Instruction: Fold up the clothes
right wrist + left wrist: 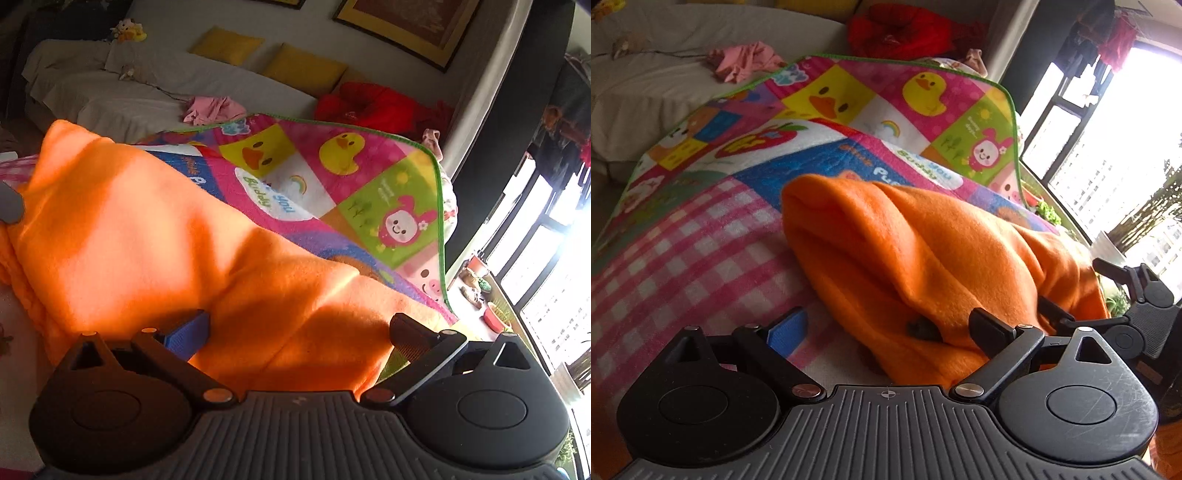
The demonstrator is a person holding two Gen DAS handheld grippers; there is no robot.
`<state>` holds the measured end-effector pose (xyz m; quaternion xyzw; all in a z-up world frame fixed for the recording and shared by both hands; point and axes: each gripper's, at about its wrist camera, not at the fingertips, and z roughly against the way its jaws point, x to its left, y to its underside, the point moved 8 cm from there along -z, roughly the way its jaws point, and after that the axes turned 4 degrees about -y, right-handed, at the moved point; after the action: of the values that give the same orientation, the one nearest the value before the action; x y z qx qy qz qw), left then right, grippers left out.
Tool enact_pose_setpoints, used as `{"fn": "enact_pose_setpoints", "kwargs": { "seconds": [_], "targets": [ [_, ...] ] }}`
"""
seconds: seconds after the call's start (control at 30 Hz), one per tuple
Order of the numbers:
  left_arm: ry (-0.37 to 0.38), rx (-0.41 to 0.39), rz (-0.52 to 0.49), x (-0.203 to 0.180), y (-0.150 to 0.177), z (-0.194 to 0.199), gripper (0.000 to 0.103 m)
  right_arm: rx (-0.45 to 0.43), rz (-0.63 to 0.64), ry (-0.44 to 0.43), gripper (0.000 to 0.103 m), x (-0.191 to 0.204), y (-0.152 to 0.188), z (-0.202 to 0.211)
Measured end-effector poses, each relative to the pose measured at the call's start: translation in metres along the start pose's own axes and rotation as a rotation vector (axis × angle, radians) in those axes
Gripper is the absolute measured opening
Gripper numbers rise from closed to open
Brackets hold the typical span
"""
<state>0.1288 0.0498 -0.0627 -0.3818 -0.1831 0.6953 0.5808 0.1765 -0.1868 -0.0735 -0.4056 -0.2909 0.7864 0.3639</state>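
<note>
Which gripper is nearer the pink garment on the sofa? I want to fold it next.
Left, though only slightly, by the look of it. Both the left gripper and right gripper hover open over the orange fleece, with the pink garment far beyond.

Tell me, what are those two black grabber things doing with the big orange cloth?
A person is folding clothes with a grabber in each hand. The orange fleece garment lies bunched on a colourful cartoon play mat. The left gripper and the right gripper both sit over it with jaws wide open, so nothing is gripped now. More clothes, pink and red, wait on the sofa behind.
</note>
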Motion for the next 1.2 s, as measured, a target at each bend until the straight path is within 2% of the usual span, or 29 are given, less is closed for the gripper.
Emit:
{"fn": "enact_pose_setpoints", "kwargs": {
  "seconds": [0.07, 0.13, 0.23, 0.3, 0.33, 0.4, 0.5, 0.63, 0.7, 0.77, 0.8, 0.87, 0.9, 0.97, 1.07, 1.13, 1.2],
  "targets": [
    [-0.031, -0.029, 0.008, 0.010, -0.010, 0.003, 0.097, -0.031, 0.039, 0.008, 0.103, 0.004, -0.013, 0.012],
    [-0.069, -0.061, 0.025, 0.021, -0.021, 0.006, 0.097, -0.083, 0.047, -0.028, 0.103, 0.011, -0.030, 0.029],
    [-0.114, -0.094, 0.035, 0.033, -0.032, 0.010, 0.097, -0.142, 0.047, -0.144, 0.103, 0.036, -0.052, 0.050],
    [-0.124, -0.099, 0.030, 0.037, -0.035, 0.011, 0.097, -0.149, 0.059, -0.252, 0.100, 0.065, -0.061, 0.056],
    [-0.127, -0.100, 0.026, 0.038, -0.036, 0.012, 0.097, -0.144, 0.086, -0.297, 0.095, 0.083, -0.062, 0.056],
    [-0.132, -0.102, 0.019, 0.039, -0.037, 0.014, 0.097, -0.139, 0.155, -0.346, 0.093, 0.117, -0.062, 0.052],
    [-0.126, -0.101, 0.016, 0.041, -0.037, 0.015, 0.097, -0.116, 0.209, -0.364, 0.093, 0.149, -0.063, 0.039],
    [-0.122, -0.101, 0.018, 0.043, -0.037, 0.015, 0.097, -0.087, 0.239, -0.291, 0.093, 0.162, -0.060, 0.018],
    [-0.121, -0.103, 0.022, 0.043, -0.036, 0.016, 0.097, -0.093, 0.231, -0.276, 0.087, 0.163, -0.059, 0.017],
    [-0.120, -0.106, 0.030, 0.045, -0.037, 0.017, 0.097, -0.090, 0.198, -0.272, 0.068, 0.158, -0.058, 0.017],
    [-0.120, -0.108, 0.034, 0.045, -0.037, 0.018, 0.097, -0.092, 0.168, -0.271, 0.063, 0.154, -0.059, 0.018],
    [-0.118, -0.109, 0.037, 0.046, -0.037, 0.019, 0.097, -0.078, 0.055, -0.307, 0.050, 0.139, -0.059, 0.017],
    [-0.115, -0.106, 0.038, 0.045, -0.036, 0.020, 0.097, -0.068, -0.009, -0.331, 0.048, 0.131, -0.060, 0.017],
    [-0.088, -0.088, 0.050, 0.042, -0.035, 0.017, 0.097, -0.045, -0.143, -0.383, 0.046, 0.114, -0.060, 0.015],
    [0.025, -0.012, 0.114, 0.031, -0.027, 0.004, 0.097, -0.021, -0.318, -0.454, 0.042, 0.091, -0.056, 0.011],
    [0.115, 0.055, 0.162, 0.020, -0.019, -0.008, 0.097, -0.026, -0.347, -0.457, 0.040, 0.083, -0.051, 0.011],
    [0.175, 0.103, 0.181, 0.007, -0.011, -0.019, 0.097, -0.048, -0.279, -0.416, 0.040, 0.086, -0.046, 0.016]
  ]
}}
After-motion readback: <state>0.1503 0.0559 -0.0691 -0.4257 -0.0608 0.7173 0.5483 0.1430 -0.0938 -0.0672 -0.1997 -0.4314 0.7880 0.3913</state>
